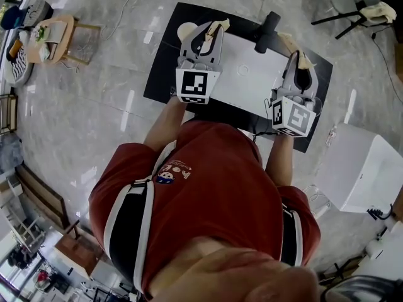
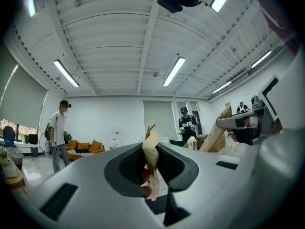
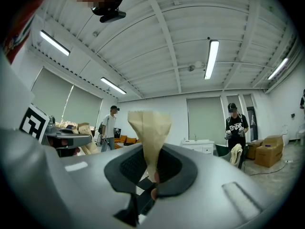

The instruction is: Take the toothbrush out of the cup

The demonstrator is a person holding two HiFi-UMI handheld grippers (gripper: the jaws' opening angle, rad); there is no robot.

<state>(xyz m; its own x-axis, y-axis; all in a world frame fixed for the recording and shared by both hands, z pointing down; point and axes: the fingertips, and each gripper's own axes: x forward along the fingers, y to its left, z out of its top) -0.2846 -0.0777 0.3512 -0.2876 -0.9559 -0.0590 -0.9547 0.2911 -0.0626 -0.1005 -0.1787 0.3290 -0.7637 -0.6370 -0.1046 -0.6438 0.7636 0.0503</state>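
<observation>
In the head view my left gripper [image 1: 220, 25] is held level over the far left of the table. Its tan-taped fingertips are pressed together with nothing between them. Just left of it stands a white cup [image 1: 186, 30], partly hidden by the gripper, and I cannot make out a toothbrush. My right gripper [image 1: 303, 59] hovers over the table's right side, its taped tips also together and empty. The left gripper view shows the left gripper [image 2: 151, 129] aimed out at the room. The right gripper [image 3: 149, 123] does the same in the right gripper view, and neither view shows the table.
A white board [image 1: 249, 74] lies on a black mat [image 1: 165, 55] on the table. A black cylinder-like object [image 1: 267, 33] sits at the far edge. A white box [image 1: 362, 168] stands on the floor at right. People stand farther off in the room [image 2: 58, 132] [image 3: 234, 128].
</observation>
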